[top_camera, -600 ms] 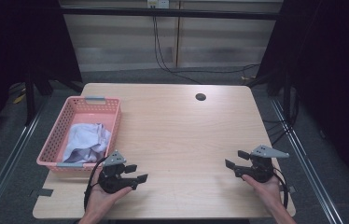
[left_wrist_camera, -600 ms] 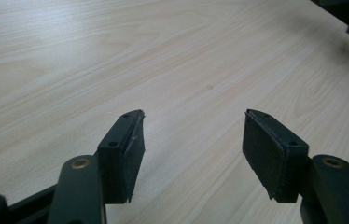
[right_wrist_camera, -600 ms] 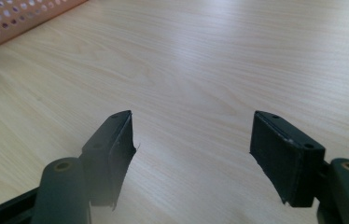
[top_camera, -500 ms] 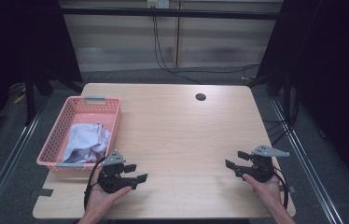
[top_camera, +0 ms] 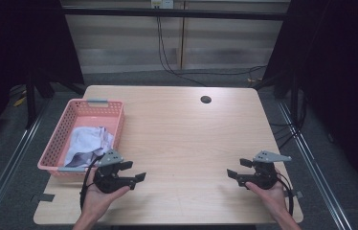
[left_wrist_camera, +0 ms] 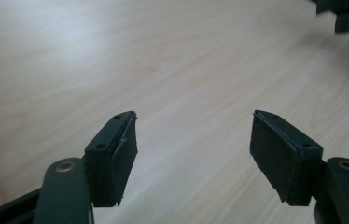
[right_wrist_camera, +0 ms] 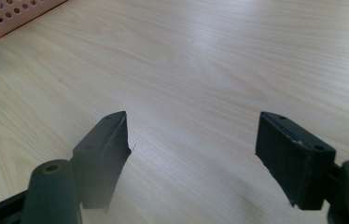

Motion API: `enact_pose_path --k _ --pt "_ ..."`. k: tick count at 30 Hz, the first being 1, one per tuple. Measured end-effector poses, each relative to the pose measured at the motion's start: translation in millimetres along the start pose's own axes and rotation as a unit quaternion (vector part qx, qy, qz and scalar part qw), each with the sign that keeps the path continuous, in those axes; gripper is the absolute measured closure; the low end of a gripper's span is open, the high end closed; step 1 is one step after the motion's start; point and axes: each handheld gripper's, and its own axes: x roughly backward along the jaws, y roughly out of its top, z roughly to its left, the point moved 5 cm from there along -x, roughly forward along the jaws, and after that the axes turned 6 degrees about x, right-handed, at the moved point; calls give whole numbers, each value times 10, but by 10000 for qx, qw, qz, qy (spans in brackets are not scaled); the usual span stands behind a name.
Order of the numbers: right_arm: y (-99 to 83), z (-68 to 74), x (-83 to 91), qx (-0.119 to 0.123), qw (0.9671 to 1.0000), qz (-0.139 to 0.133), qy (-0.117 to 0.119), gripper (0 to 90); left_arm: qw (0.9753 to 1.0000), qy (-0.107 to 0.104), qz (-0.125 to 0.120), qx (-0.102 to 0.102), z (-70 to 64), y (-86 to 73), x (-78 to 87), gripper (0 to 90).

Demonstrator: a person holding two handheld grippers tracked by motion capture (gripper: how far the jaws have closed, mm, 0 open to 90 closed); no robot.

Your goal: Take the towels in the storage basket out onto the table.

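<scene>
1. Well, farthest left on my overhead feed I see the pink basket point(top_camera: 72, 125), sitting on the left edge of the wooden table point(top_camera: 182, 129), with a crumpled pale cloth point(top_camera: 88, 143) lying inside it toward the near end.

2. Just beside the basket's near right corner I have the left gripper point(top_camera: 136, 171), held in the left hand point(top_camera: 98, 199) close to the table's near edge and pointing right across the tabletop. The cloth is the nearest thing to it, and the two are apart.

3. From the left gripper view, that gripper point(left_wrist_camera: 193, 140) has its jaws spread wide, with bare wood showing between the pads and nothing held or touched. The dark shape in that view's top right corner is the other gripper, far off.

4. Across the middle, between the two tools, I see plain tabletop, with a small dark round hole point(top_camera: 206, 99) near the far edge.

5. Over on the right, the right gripper point(top_camera: 233, 173) rests in the right hand point(top_camera: 268, 191), pointing left toward its partner and well apart from it.

6. Through the right gripper view, its gripper point(right_wrist_camera: 193, 140) also stands wide open over bare wood, gripping nothing; a corner of the basket point(right_wrist_camera: 14, 14) shows at the top left.
</scene>
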Motion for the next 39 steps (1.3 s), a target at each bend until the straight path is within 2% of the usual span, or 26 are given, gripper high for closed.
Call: enact_pose_path --k 2,4,6,7,8,10,11,14,17,21,25,26,27,29,30,32,33,34,35,36,37,38,39 --pt "17 32 -8 -1 9999 -73 75 269 9999 115 -77 -21 66 71 71 315" --pt "19 48 -24 49 9999 -57 89 267 9994 269 -183 77 153 114 133 303" --pt "26 62 -25 121 9999 -51 107 270 9987 461 -173 85 238 128 190 296" --pt "26 62 -25 121 9999 -51 107 270 9987 461 -173 85 238 128 190 291" --pt "37 65 -16 182 9998 -74 100 267 9982 553 -210 127 317 131 280 289" --pt "44 60 1 193 9998 -95 60 261 9955 773 -499 247 383 127 391 286" --pt "48 59 9 153 9998 -122 75 257 9948 797 -542 314 416 121 436 286" --pt "39 54 13 102 9999 -92 49 256 9942 893 -535 280 495 138 526 286" --pt "33 69 0 193 9998 3 -17 252 9928 1007 -572 302 632 226 680 278" --pt "51 90 18 213 9997 -95 26 244 9919 1024 -699 282 701 295 804 282" --pt "44 102 3 255 9996 -40 78 239 9916 1123 -541 349 821 341 863 269" --pt "43 107 1 265 9996 -32 85 241 9924 1102 -387 380 877 350 872 264" --pt "43 107 1 265 9996 -32 85 241 9924 1102 -387 380 877 350 872 261" --pt "44 123 -2 300 9995 -4 119 244 9917 1145 -334 470 968 367 884 258" --pt "43 126 -11 322 9994 10 156 244 9906 1212 -260 582 1050 378 869 246" --pt "39 126 -21 361 9992 60 159 247 9894 1300 -77 638 1143 392 854 240" --pt "39 126 -21 361 9992 60 159 247 9894 1300 -77 638 1143 392 854 234" --pt "34 122 -24 386 9991 75 166 246 9898 1213 95 737 1196 401 839 234" --pt "26 123 -30 368 9991 106 177 245 9892 1233 217 756 1246 414 837 220" --pt "21 121 -32 399 9990 118 185 245 9870 1344 263 841 1330 440 833 210" --pt "17 120 -33 432 9988 129 188 244 9870 1344 263 841 1330 440 833 198" --pt "16 125 -34 424 9989 124 184 242 9852 1396 356 927 1437 466 841 189" --pt "15 126 -34 456 9987 127 205 241 9846 1404 398 959 1487 472 838 180"
